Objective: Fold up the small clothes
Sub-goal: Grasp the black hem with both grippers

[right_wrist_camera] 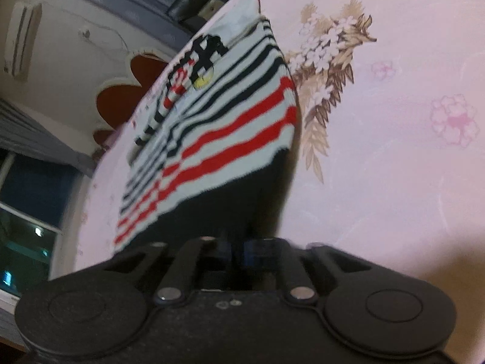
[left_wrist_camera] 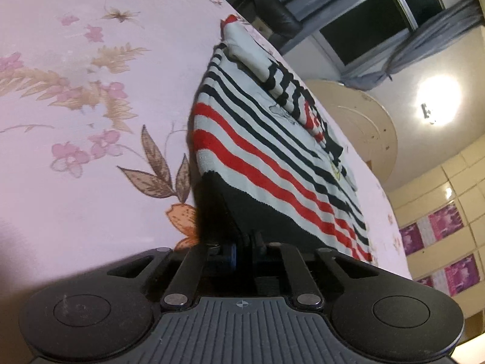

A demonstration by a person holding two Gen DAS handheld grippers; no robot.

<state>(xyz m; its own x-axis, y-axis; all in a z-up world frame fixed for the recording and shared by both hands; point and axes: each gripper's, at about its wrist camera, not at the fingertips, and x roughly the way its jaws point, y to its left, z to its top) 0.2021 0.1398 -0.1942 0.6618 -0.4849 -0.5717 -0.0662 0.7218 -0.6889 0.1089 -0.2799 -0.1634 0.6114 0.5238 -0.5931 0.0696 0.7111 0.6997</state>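
— Gripping the black hem band of the striped sweater (left_wrist_camera: pixel 272 151) with both sets of jaws, narrowed right down on the cloth.

— Where does the garment lie?

— Flat on the floral pink bedsheet (left_wrist_camera: pixel 75 106). From my left gripper (left_wrist_camera: pixel 242 242) its long axis runs away from the hem toward one o'clock; from my right gripper (right_wrist_camera: pixel 239 245) it runs toward eleven o'clock. The collar end points away from me, toward the window (left_wrist_camera: pixel 369 21) and grey curtains.

— Which corners do you have?

— Left jaws pinch the hem's corner at about eleven o'clock of that view's fingertips; right jaws pinch the opposite corner, cloth rising at twelve o'clock. The stripes run across, red near the hem, dark ones farther off.

— And the sleeves?

— One striped sleeve (left_wrist_camera: pixel 303 100) lies folded over the body, near the far end.
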